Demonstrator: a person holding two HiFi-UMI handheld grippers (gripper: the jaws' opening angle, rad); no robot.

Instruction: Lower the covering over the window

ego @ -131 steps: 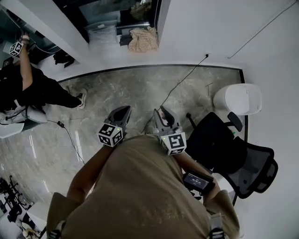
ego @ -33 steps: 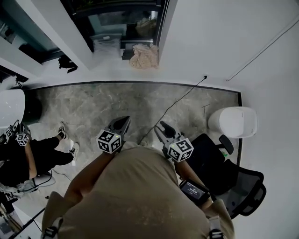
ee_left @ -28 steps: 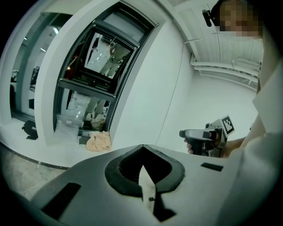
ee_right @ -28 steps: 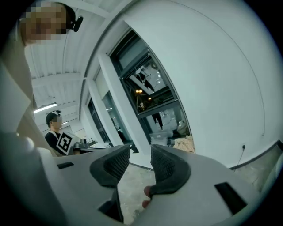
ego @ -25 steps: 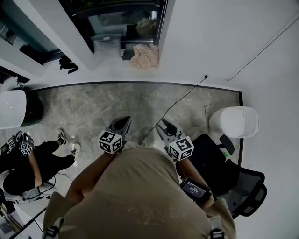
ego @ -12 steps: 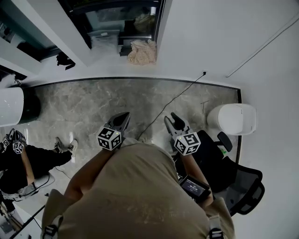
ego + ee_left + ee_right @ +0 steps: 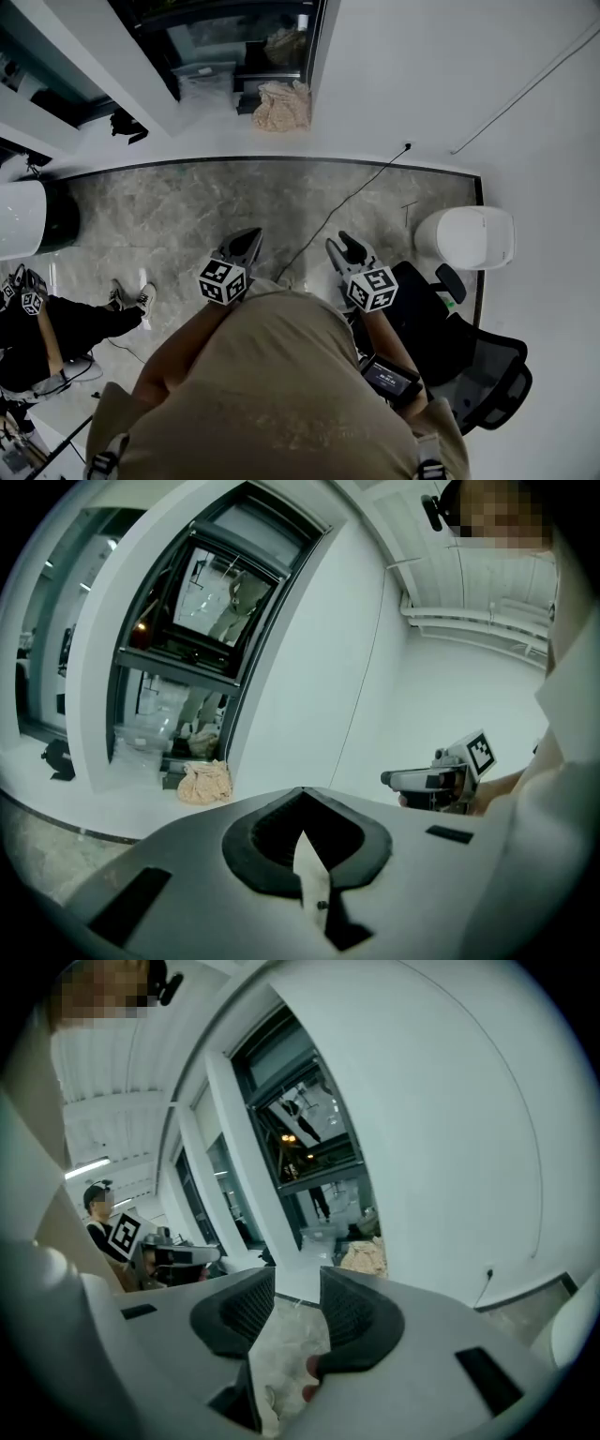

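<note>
The window (image 7: 246, 39) is a dark-framed pane set in the white wall at the top of the head view. It also appears in the left gripper view (image 7: 204, 621) and the right gripper view (image 7: 309, 1138). No covering over the glass is visible. My left gripper (image 7: 244, 242) is held in front of my chest, pointed toward the window, its jaws (image 7: 302, 797) shut on nothing. My right gripper (image 7: 345, 246) is beside it, open and empty (image 7: 298, 1284). Both are well short of the window.
A beige cloth (image 7: 281, 103) lies on the sill by the window. A black cable (image 7: 347, 199) runs over the marble floor from a wall socket. A white bin (image 7: 467, 239) and a black office chair (image 7: 469, 361) stand at my right. Another person (image 7: 42, 328) with grippers sits at the left.
My right gripper has drifted a little to the right, away from the left one, and stayed open. The left gripper has held still and shut. The seated person at the left has shifted.
</note>
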